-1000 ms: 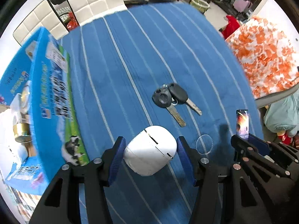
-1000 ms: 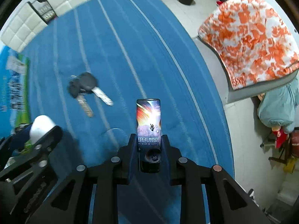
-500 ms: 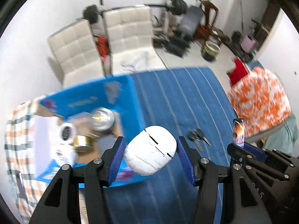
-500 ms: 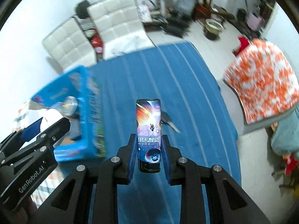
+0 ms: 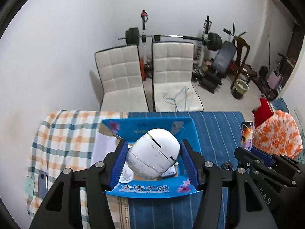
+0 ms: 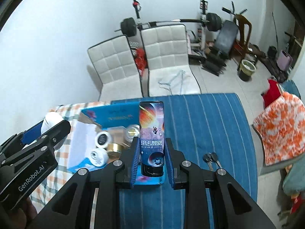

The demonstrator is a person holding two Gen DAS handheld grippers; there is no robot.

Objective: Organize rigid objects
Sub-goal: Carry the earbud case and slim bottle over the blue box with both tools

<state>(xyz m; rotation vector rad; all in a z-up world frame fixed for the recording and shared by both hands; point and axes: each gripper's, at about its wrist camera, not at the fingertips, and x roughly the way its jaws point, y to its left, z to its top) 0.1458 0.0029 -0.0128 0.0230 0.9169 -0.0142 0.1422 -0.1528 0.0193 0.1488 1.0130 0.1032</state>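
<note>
My left gripper point(image 5: 153, 155) is shut on a white egg-shaped shell point(image 5: 154, 153) with dark slots, held high above the open blue cardboard box point(image 5: 144, 189). My right gripper point(image 6: 151, 157) is shut on a slim lighter point(image 6: 152, 131) printed with a space picture, also raised above the table, its top over the box's right side. The box point(image 6: 116, 114) holds several round items: white discs point(image 6: 103, 138) and brass caps point(image 6: 114, 147). From the left wrist view the lighter point(image 5: 246, 135) and right gripper sit at the right.
A bunch of keys point(image 6: 210, 158) lies on the blue striped cloth point(image 6: 205, 118) right of the box. A checked cloth point(image 5: 63, 133) with a phone point(image 5: 42, 180) covers the left end. Two white chairs point(image 5: 144, 76) stand beyond the table; gym gear lines the wall.
Both grippers rose well above the table and tipped up with their loads still held. The view went from close on the blue cloth and keys to the whole box, chairs and room.
</note>
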